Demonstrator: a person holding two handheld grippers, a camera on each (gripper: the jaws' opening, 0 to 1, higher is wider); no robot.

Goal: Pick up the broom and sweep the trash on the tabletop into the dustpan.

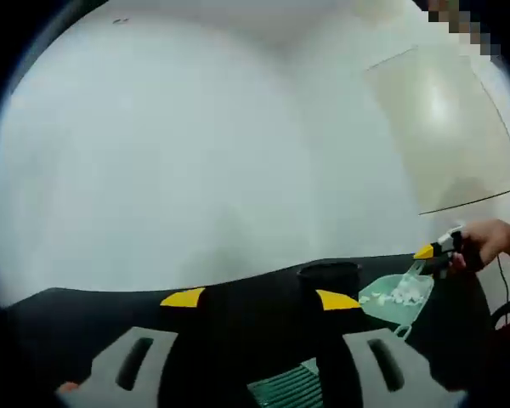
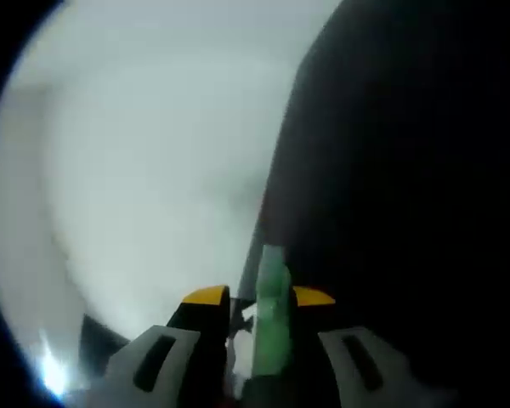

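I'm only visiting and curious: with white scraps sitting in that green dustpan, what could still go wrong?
1. The white scraps lie loose in the dustpan, so a tilt could spill them back onto the black tabletop.
2. The right gripper clamps only the thin handle; the pan might twist in its grip.
3. A dark round container stands close beside the pan and could get bumped.

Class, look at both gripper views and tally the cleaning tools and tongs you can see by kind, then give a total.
Dustpans: 1, green dustpan with white scraps in it, on the black tabletop
Brooms: 1, green broom
Tongs: 2, left tongs, right tongs closed on a green handle
Total: 4
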